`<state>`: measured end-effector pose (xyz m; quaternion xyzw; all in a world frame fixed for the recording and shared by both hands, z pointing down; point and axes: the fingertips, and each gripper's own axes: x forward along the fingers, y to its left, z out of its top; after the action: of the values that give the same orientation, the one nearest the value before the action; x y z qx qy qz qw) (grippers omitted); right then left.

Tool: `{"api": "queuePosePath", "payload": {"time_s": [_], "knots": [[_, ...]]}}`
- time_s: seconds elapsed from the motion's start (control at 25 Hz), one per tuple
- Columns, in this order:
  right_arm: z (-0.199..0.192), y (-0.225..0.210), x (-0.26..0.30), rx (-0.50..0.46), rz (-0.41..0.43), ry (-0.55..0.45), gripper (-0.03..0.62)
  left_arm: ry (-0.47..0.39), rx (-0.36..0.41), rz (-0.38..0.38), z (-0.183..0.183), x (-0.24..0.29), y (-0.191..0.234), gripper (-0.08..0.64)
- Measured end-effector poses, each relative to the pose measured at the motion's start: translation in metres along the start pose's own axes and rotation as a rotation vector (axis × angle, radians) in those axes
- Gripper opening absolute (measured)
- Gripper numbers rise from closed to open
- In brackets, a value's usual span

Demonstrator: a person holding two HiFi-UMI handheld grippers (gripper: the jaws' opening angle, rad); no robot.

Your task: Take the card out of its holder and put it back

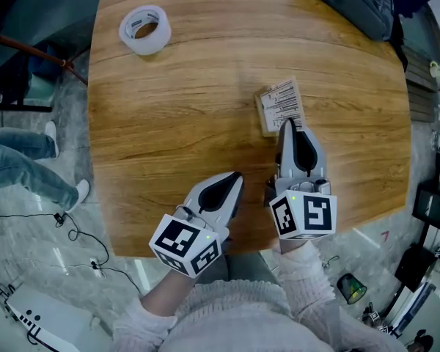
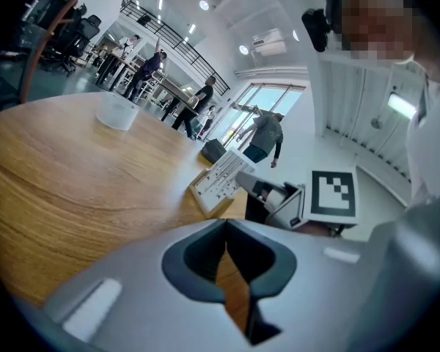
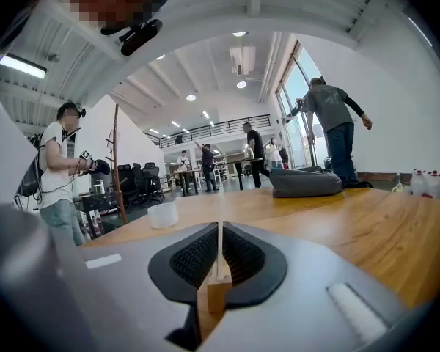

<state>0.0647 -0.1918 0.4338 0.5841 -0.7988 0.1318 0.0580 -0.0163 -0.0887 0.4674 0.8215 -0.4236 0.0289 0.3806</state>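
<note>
Right hand-held gripper seems pinched shut on the edge of the card, at its holder.

A tape roll lies on the wooden desk, well apart from a dark bag.

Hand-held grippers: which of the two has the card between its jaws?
The right hand-held gripper: the card stands edge-on between its jaws. The left hand-held gripper sits back near the table edge, holding nothing.
</note>
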Motion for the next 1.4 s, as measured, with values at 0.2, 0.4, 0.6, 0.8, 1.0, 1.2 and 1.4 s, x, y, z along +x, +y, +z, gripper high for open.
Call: {"api": "queuePosePath", "payload": {"time_s": [0.2,0.4,0.6,0.8,1.0,1.2,1.4], "knots": [[0.000,0.001,-0.001,0.006,-0.004,-0.002,0.006,-0.001,0.001,0.005,0.001,-0.001,0.004,0.009],[0.005,0.001,-0.002,0.009,-0.011,-0.019,0.006,-0.005,0.009,0.006,0.004,-0.005,0.004,0.008],[0.013,0.000,-0.005,0.004,-0.017,-0.042,0.006,-0.007,0.010,0.001,0.005,-0.006,0.002,0.009],[0.024,0.000,-0.009,-0.004,-0.023,-0.062,0.006,-0.016,0.019,-0.002,0.011,-0.009,-0.003,0.009],[0.036,0.001,-0.015,-0.009,-0.029,-0.087,0.006,-0.023,0.031,-0.005,0.015,-0.015,-0.010,0.008],[0.052,0.000,-0.021,-0.016,-0.031,-0.112,0.006,-0.039,0.046,-0.005,0.023,-0.020,-0.016,0.008],[0.070,0.001,-0.031,-0.021,-0.026,-0.134,0.006,-0.055,0.066,-0.009,0.033,-0.026,-0.025,0.009]]}}
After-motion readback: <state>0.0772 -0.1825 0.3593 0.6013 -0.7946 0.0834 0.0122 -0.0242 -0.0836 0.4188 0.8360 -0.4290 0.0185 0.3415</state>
